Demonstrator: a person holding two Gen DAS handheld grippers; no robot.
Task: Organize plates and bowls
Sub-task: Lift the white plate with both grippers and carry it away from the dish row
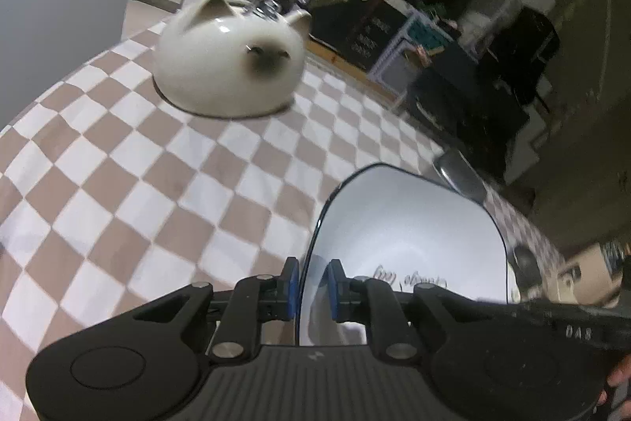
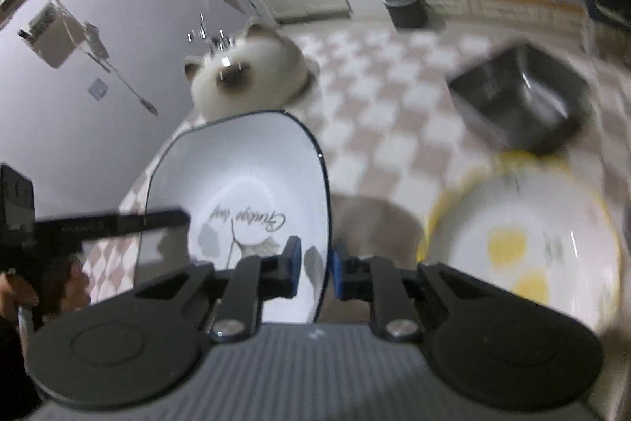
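A white square plate with a dark blue rim (image 1: pixel 410 223) (image 2: pixel 244 176) is held above the checkered table by both grippers. My left gripper (image 1: pixel 312 289) is shut on its left rim. My right gripper (image 2: pixel 315 273) is shut on its right rim. The left gripper shows as a dark bar at the plate's left in the right wrist view. A white cat-face bowl (image 1: pixel 232 66) (image 2: pixel 248 81) lies upside down on the table beyond the plate. A white bowl with a yellow rim and egg pattern (image 2: pixel 524 235) sits on the table to the right.
A square metal container (image 2: pixel 516 97) (image 1: pixel 459 172) stands on the checkered tablecloth (image 1: pixel 157 164) behind the yellow-rimmed bowl. A grey wall runs along the left. Shelves, a cabinet and a grey bin (image 2: pixel 404 6) stand beyond the table's far edge.
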